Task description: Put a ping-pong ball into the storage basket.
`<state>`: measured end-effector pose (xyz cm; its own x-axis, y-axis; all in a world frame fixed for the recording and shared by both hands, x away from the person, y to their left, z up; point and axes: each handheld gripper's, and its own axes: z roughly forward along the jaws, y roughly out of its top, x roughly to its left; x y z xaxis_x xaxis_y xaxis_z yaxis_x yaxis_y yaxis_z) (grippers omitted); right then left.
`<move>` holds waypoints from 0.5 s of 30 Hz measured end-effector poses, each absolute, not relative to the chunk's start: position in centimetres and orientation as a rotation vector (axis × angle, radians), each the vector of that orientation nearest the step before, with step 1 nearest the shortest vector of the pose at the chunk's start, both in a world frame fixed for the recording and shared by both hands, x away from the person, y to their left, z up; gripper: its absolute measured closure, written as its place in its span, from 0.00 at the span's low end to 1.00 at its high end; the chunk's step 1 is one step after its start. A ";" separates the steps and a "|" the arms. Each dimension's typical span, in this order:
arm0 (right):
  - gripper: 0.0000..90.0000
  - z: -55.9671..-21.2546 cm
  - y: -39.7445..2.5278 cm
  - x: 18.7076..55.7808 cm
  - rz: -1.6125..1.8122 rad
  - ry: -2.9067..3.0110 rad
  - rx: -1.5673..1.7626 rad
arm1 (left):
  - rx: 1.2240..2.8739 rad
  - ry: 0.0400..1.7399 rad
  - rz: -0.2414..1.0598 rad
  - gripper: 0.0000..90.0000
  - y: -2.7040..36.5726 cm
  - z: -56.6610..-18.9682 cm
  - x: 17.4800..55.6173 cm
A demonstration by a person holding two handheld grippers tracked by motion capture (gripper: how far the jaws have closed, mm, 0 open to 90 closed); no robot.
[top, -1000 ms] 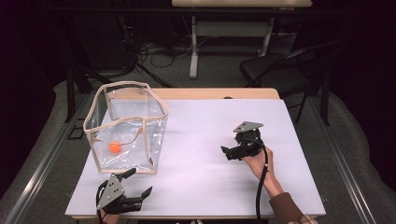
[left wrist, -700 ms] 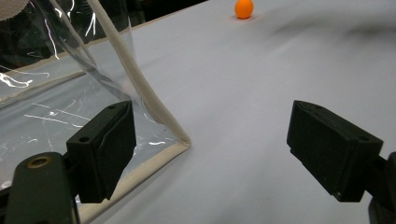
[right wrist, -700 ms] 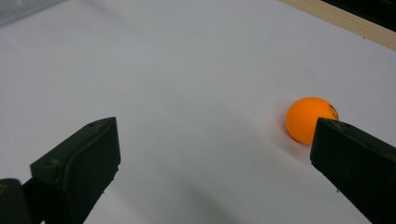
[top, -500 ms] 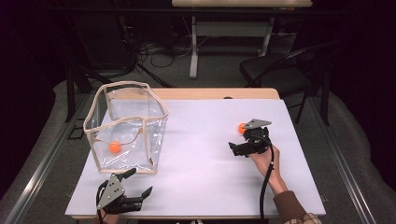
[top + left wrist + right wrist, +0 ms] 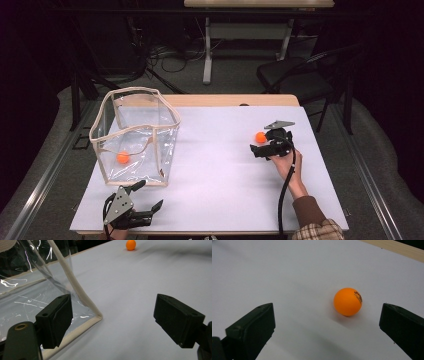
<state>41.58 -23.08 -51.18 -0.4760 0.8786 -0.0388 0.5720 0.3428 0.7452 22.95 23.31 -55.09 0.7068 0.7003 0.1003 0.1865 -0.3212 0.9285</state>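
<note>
Ball (image 5: 347, 301) on white table (image 5: 220, 165), well right of clear bag (image 5: 135, 135) | advice: likely a pick, so centre it between jaws, then close gently | right gripper (image 5: 264, 147) just beside ball, jaws wide, empty | left gripper (image 5: 132, 210) near bag's front corner, wide, empty

A white surface (image 5: 215, 165) with two things on it.
A clear bag (image 5: 135, 135) stands at the left; an orange ball (image 5: 260, 137) lies well apart at the right.
</note>
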 end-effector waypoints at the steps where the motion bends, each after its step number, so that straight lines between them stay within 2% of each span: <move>1: 0.00 -51.2 -23.1 41.8 0.941 2.177 1.277 | 1.861 0.693 0.610 0.18 23.3 -55.1 23.0; 15: 0.00 -52.4 -23.9 44.4 0.930 2.160 1.379 | 1.862 0.688 0.606 0.18 23.3 -55.1 23.0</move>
<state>44.41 -23.89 -52.39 -0.4253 0.9050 0.0110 0.6299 0.2872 0.7216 22.99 23.34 -55.10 0.7105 0.6968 0.0982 0.1860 -0.3206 0.9288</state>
